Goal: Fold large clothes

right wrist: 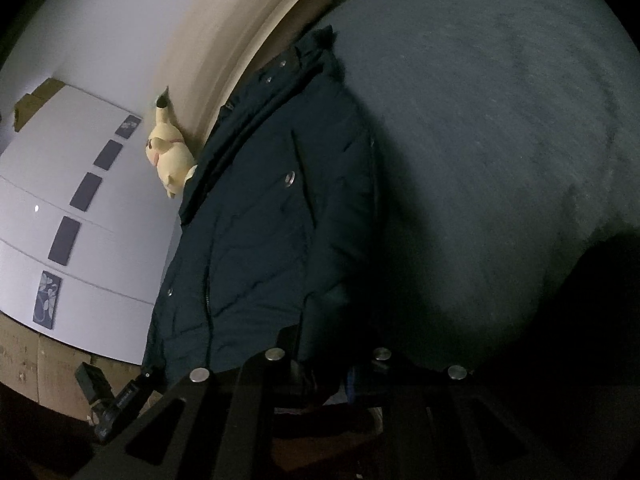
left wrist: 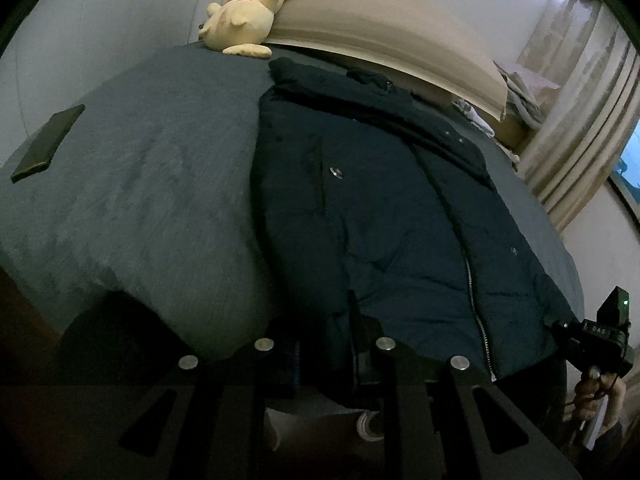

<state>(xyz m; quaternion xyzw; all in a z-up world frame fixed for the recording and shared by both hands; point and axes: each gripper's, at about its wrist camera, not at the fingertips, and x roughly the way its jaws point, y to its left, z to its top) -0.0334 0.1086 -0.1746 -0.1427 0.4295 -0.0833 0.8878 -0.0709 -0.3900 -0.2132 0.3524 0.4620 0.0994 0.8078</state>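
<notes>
A dark navy puffer jacket [left wrist: 380, 208] [right wrist: 272, 220] lies front up and zipped on the bed, collar toward the headboard. The left gripper [left wrist: 324, 356] is shut on the jacket's bottom hem near one corner, with dark fabric bunched between its fingers. At the other side of the hem, the right gripper [right wrist: 324, 364] is shut on the fabric too. Each gripper shows in the other's view: the right gripper [left wrist: 560, 326] at the jacket's far lower corner, held by a hand [left wrist: 592, 396], and the left gripper [right wrist: 148, 376] at the lower left.
A grey-blue blanket [left wrist: 140, 180] [right wrist: 500, 140] covers the bed. A yellow plush toy [left wrist: 244, 12] [right wrist: 172, 156] leans on the beige headboard [left wrist: 380, 28]. A flat dark slab [left wrist: 48, 140] lies on the blanket's left. Curtains [left wrist: 580, 120] hang at the right; a white wardrobe [right wrist: 80, 200] stands beyond.
</notes>
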